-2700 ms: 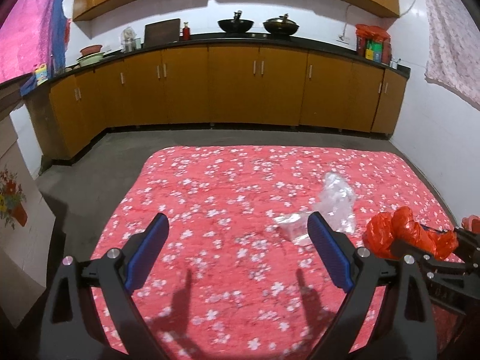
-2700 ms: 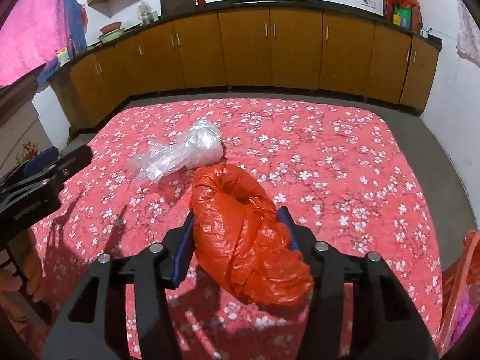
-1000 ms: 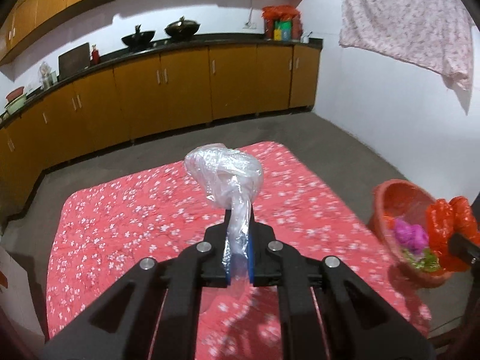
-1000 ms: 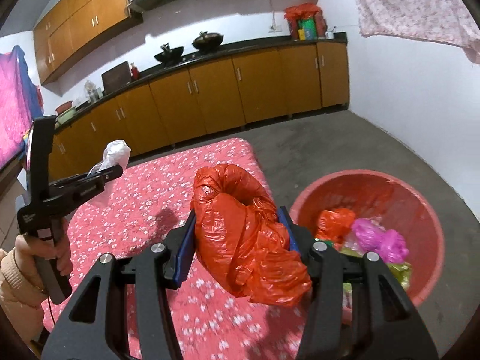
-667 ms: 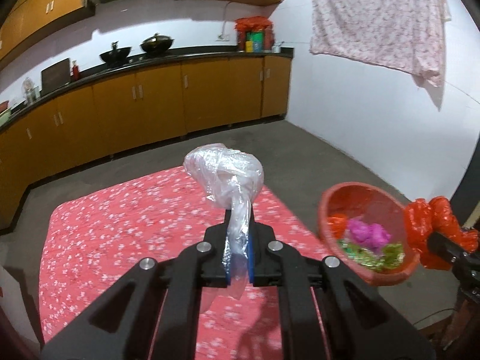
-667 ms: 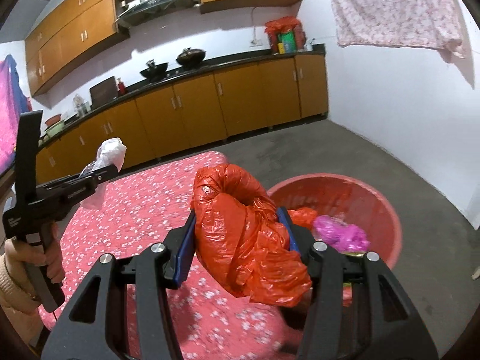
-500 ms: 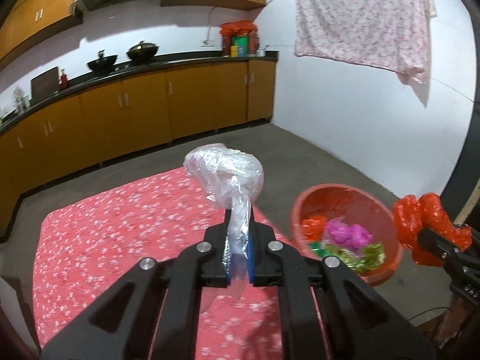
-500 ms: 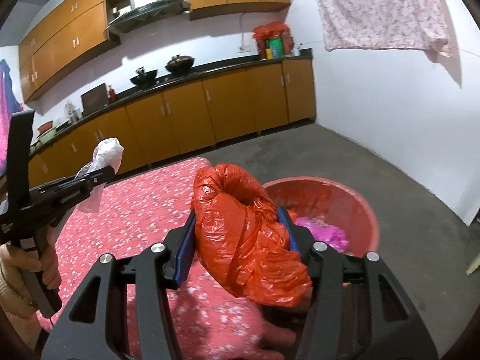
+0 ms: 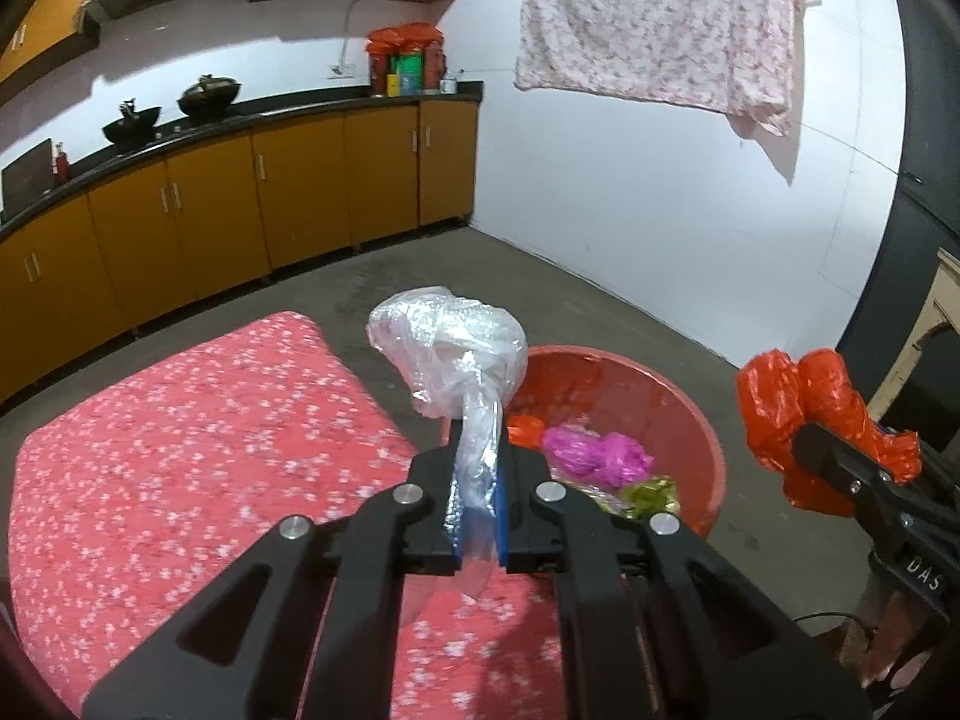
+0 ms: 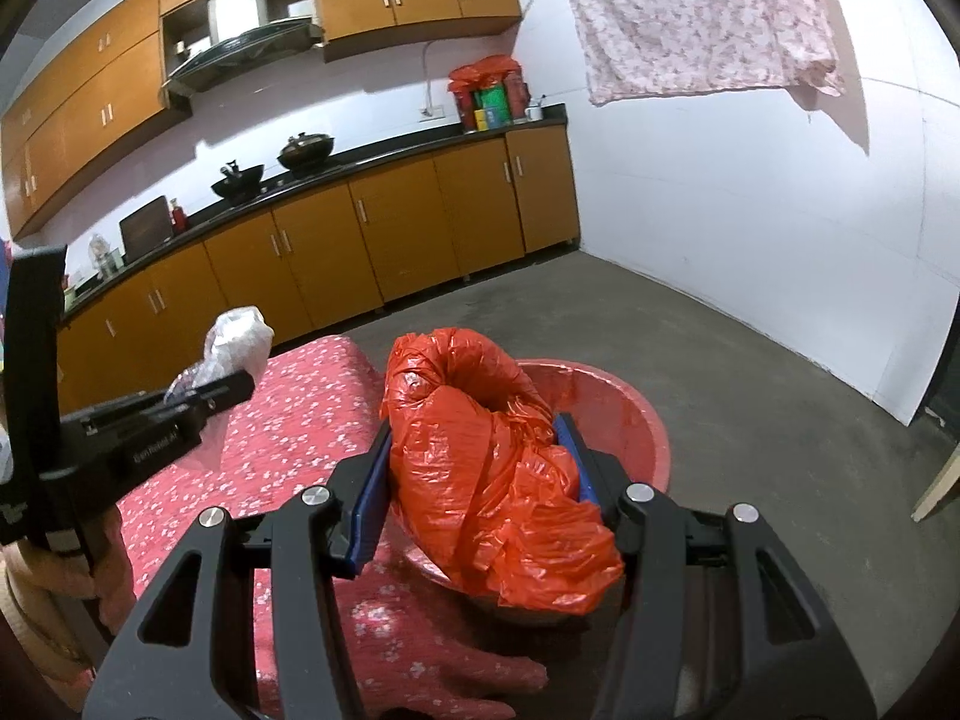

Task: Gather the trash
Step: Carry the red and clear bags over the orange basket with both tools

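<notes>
Past the far right corner of the tabletop, I have both bags over or beside the red basin on the floor. My left tool is pinched tight on the neck of the clear plastic bag, held up near the basin's rim. My right tool stands about half open, clamped around the crumpled orange bag, right above the basin. Orange, pink and green scraps already lie inside, so I judge only the two drops remain; the tabletop's visible part looks bare. It wears a red flowered cloth. Around it: grey concrete floor, orange cabinets, white wall, a hanging flowered sheet.
</notes>
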A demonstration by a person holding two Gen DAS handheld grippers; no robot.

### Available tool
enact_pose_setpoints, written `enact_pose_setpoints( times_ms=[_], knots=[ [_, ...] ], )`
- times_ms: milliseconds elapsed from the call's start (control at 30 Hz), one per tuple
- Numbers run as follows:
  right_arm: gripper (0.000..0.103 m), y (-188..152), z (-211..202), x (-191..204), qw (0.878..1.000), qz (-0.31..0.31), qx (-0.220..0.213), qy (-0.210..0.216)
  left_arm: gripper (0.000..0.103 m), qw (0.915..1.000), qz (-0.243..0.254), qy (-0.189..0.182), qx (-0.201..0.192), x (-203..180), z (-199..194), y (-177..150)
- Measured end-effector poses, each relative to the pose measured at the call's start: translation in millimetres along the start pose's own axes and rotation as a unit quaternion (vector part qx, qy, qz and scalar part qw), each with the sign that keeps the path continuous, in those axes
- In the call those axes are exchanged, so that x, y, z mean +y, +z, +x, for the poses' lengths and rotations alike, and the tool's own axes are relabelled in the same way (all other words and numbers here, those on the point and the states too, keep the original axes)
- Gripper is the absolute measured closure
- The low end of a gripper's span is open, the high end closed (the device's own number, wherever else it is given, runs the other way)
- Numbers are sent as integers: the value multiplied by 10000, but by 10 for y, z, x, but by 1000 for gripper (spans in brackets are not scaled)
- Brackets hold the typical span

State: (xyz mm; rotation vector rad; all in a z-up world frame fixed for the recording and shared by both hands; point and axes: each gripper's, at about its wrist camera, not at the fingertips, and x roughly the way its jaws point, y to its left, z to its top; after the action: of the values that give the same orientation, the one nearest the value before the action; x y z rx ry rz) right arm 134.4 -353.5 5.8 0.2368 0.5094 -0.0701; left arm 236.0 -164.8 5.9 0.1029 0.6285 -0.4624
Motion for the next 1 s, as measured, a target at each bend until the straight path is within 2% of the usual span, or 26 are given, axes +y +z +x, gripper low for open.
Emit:
enact_pose_setpoints(
  times_ms=[1000],
  knots=[
    [51, -67, 612, -363, 9985, 525, 124, -115, 94, 9956, -6, -787, 508, -315, 1082, -62]
  ],
)
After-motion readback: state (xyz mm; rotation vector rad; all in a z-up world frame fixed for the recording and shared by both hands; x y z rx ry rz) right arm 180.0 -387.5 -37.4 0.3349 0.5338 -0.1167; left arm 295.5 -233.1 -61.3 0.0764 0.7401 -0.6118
